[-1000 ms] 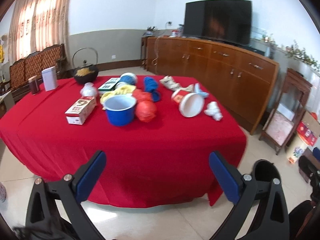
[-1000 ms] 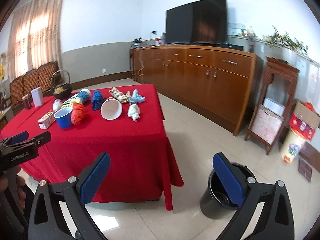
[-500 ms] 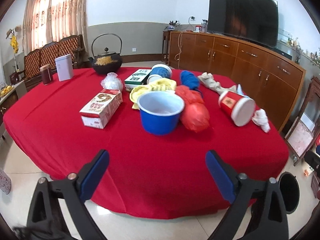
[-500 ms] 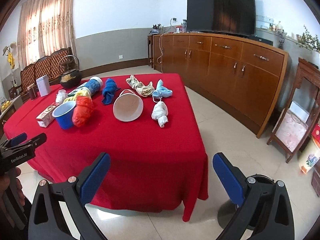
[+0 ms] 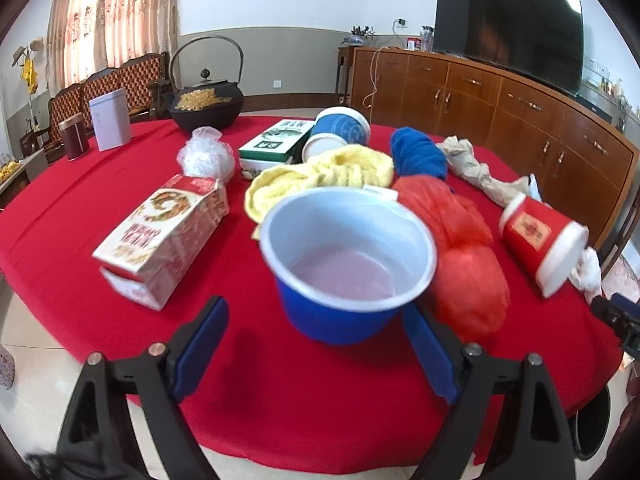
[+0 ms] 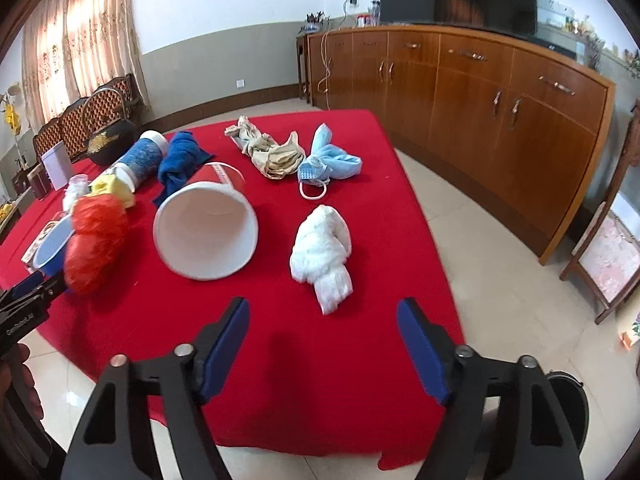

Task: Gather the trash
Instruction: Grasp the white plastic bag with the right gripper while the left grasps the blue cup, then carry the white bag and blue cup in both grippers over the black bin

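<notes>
On the red tablecloth (image 5: 320,380) stands a blue bowl (image 5: 348,264), white inside. My left gripper (image 5: 314,312) is right in front of it, jaws closing, no pad touching it. A red plastic bag (image 5: 460,256), a yellow cloth (image 5: 320,176), a printed carton (image 5: 164,236) and a tipped red paper cup (image 5: 540,240) surround the bowl. My right gripper (image 6: 324,305) hovers over the table's near edge, jaws closing with nothing between them. A crumpled white tissue (image 6: 322,248) lies just ahead of it, and the tipped cup (image 6: 206,232) to the left. A blue face mask (image 6: 332,162) and a beige rag (image 6: 268,152) lie farther back.
A black bin (image 6: 568,396) stands on the tiled floor at the lower right, beside the table. An iron kettle (image 5: 208,108), a white tin (image 5: 110,124) and a dark jar (image 5: 74,136) sit at the table's far side. A long wooden sideboard (image 6: 500,112) lines the right wall.
Both grippers have come forward and down toward the table, so the bowl and the tissue look much larger. Both pairs of jaws have narrowed, the right ones more.
</notes>
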Available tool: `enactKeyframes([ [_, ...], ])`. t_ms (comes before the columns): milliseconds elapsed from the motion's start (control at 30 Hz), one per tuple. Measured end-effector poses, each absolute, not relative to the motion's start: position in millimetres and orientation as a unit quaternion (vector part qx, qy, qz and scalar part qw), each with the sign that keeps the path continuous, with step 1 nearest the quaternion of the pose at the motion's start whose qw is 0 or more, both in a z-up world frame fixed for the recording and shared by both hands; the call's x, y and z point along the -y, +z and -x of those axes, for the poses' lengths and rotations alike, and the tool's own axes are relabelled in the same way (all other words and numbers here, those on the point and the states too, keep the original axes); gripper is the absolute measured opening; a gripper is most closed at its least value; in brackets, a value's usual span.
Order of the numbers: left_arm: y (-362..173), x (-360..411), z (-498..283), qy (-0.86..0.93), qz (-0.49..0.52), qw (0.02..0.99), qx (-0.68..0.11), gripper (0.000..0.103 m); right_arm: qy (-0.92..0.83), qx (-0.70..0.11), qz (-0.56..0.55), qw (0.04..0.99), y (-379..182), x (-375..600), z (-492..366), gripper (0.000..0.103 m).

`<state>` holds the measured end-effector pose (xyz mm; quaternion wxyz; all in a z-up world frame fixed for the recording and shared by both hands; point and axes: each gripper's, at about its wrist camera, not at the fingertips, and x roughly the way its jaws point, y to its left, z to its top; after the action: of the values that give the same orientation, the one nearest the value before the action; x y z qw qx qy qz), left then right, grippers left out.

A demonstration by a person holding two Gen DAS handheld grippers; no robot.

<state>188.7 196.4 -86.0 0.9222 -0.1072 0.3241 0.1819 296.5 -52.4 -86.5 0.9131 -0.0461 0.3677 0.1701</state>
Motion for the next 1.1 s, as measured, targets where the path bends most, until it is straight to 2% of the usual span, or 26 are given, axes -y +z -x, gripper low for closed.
enactKeyframes([
  [67, -85.0, -198.2, -194.9, 0.181, 0.11, 0.923, -0.322, 0.089, 0.172, -0.369, 0.046, 0.912, -87.2, 48.6, -307.0, 0.07],
  [167, -84.3, -202.5, -202.7, 0.177, 0.121, 0.923, -0.319, 0.089, 0.177, -0.37, 0.042, 0.911, -85.7, 44.8, -319.7, 0.061],
  [233, -84.1, -204.9, -207.3, 0.174, 0.128, 0.923, -0.318, 0.089, 0.183, -0.374, 0.04, 0.908, -86.2, 42.4, -326.8, 0.043],
  [300, -85.3, -205.2, -210.9, 0.171, 0.133, 0.922, -0.322, 0.089, 0.186, -0.38, 0.043, 0.905, -88.6, 39.4, -331.7, 0.035],
  [533, -84.9, -203.3, -219.5, 0.165, 0.144, 0.922, -0.32, 0.089, 0.19, -0.377, 0.039, 0.906, -91.9, 38.4, -333.9, 0.032],
  [600, -85.2, -204.0, -222.7, 0.159, 0.141, 0.924, -0.319, 0.079, 0.19, -0.377, 0.037, 0.906, -91.5, 38.2, -334.7, 0.031],
  [1100, -51.9, -177.9, -174.2, 0.158, 0.1, 0.943, -0.274, 0.078, 0.178, -0.352, 0.022, 0.918, -65.3, 61.8, -302.7, 0.03],
])
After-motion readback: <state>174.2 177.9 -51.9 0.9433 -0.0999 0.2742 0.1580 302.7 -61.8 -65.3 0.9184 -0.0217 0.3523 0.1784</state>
